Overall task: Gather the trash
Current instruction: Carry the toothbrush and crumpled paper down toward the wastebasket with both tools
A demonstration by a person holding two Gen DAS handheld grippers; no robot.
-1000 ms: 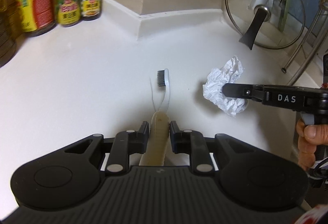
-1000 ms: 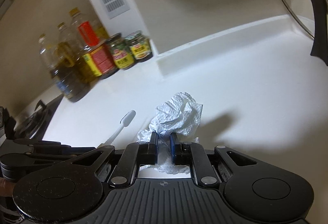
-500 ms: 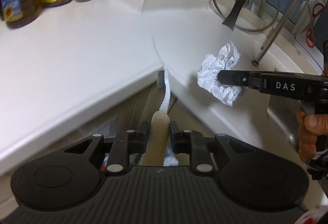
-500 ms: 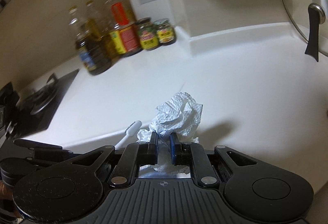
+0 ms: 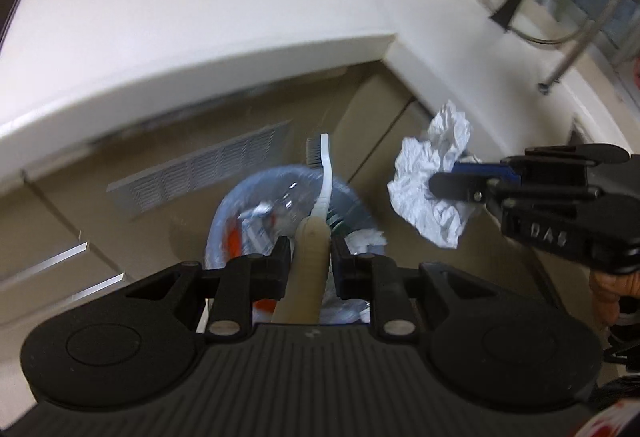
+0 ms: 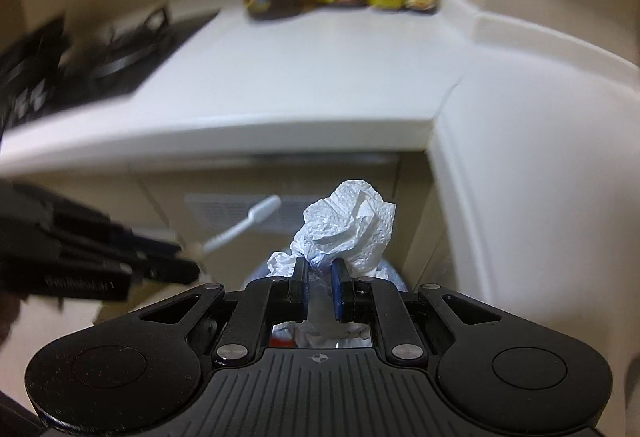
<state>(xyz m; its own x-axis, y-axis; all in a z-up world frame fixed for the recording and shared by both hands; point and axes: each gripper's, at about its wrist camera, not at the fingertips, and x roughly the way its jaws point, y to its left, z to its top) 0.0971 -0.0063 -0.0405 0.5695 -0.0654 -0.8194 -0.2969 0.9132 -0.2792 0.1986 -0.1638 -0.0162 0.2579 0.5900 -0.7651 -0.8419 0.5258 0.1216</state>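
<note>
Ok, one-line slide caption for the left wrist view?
Left gripper holds a toothbrush above a lined trash bin, while the right gripper carries a crumpled paper towel beside it.

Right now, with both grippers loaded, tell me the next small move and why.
Probably ease both grippers a little lower over the trash bin before letting go. The left gripper holds the toothbrush above the bin's mouth, but the crumpled paper towel in the right gripper looks off to the bin's side from the left wrist view.
</note>
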